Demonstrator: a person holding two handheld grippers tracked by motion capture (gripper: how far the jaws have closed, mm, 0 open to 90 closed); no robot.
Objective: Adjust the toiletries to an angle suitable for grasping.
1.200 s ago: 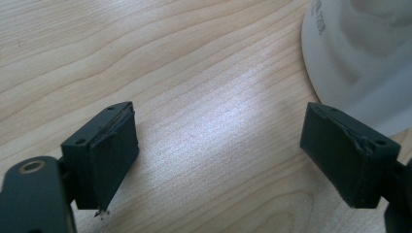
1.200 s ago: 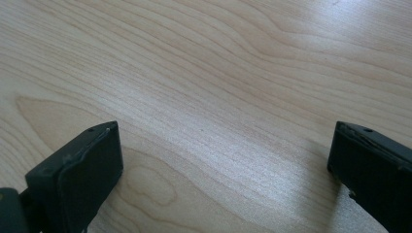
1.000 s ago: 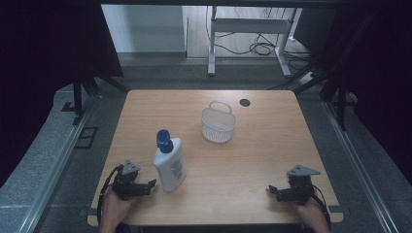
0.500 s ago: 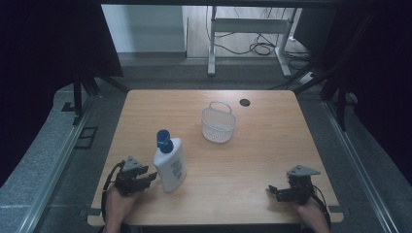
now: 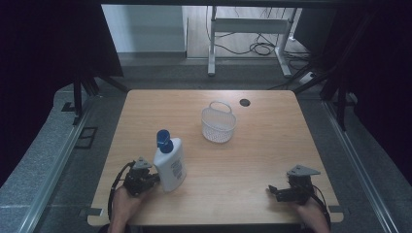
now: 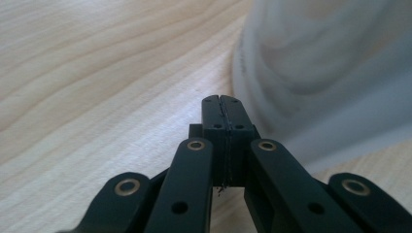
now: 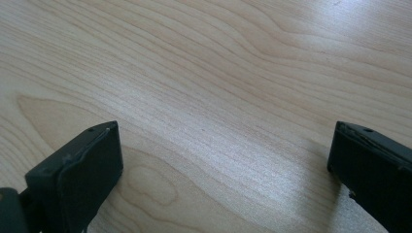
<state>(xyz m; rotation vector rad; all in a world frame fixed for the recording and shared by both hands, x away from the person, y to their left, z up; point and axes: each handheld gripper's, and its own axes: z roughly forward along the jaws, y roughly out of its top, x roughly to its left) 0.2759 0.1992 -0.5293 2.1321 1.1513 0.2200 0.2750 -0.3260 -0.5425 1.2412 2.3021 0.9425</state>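
Observation:
A white bottle (image 5: pixel 170 166) with a blue cap (image 5: pixel 163 139) stands at the front left of the wooden table (image 5: pixel 272 141). My left gripper (image 5: pixel 154 177) is right against its left base, jaws pressed together with nothing between them. In the left gripper view the shut gripper (image 6: pixel 223 99) points beside the blurred white bottle (image 6: pixel 330 73). My right gripper (image 5: pixel 272 190) rests low at the front right of the table, jaws spread wide. The right gripper view shows the gripper (image 7: pixel 223 145) open over bare wood.
A white mesh basket (image 5: pixel 218 124) with a handle stands near the table's middle, toward the back. A small dark round hole (image 5: pixel 244 102) lies behind it. Dark curtains flank the table and a metal frame stands on the floor beyond.
My left gripper has edged right, up to the bottle's base. The right gripper has stayed put.

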